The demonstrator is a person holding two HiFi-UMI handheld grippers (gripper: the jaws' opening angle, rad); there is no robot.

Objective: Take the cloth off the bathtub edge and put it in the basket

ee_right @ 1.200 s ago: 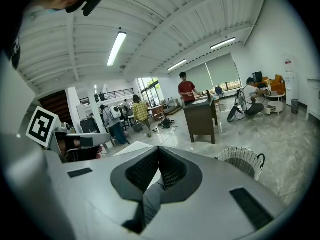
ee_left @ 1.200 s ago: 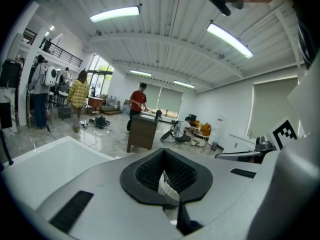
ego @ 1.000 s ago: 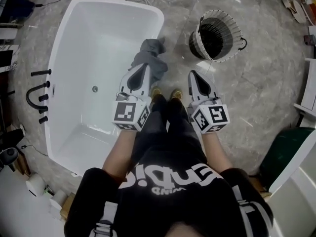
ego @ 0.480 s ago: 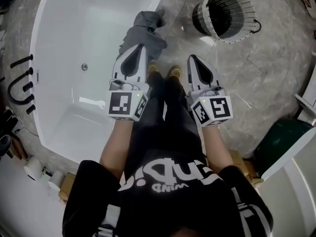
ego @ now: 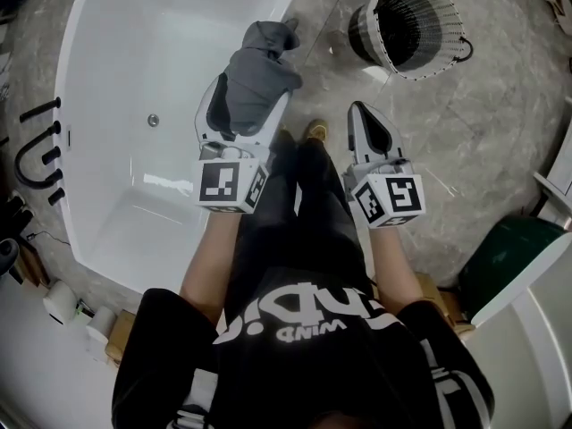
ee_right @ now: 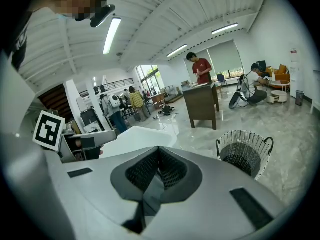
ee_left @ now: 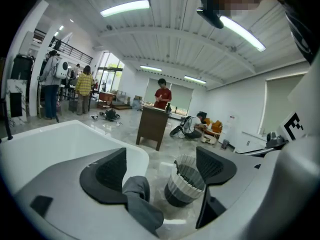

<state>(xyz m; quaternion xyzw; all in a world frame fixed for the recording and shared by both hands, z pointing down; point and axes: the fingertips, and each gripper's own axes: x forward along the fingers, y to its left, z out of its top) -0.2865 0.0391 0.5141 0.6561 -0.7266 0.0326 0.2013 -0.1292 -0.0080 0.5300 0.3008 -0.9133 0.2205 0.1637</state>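
Fingers (ee_left: 107, 176) on your left gripper (ego: 243, 105) have just been opening and now stand wide, straddling the cloth (ego: 259, 74) without squeezing it. The cloth is draped on the bathtub (ego: 161, 43) edge, upper centre of frame. Your right gripper (ego: 368, 123), centre right, is closed and empty. The basket (ego: 366, 38), upper right, holds no cloth. Nothing done yet: clamp, lift, carry and drop all remain.

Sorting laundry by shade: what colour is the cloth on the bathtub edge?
Plain dark grey, no pattern; the cloth shows best in the head view.
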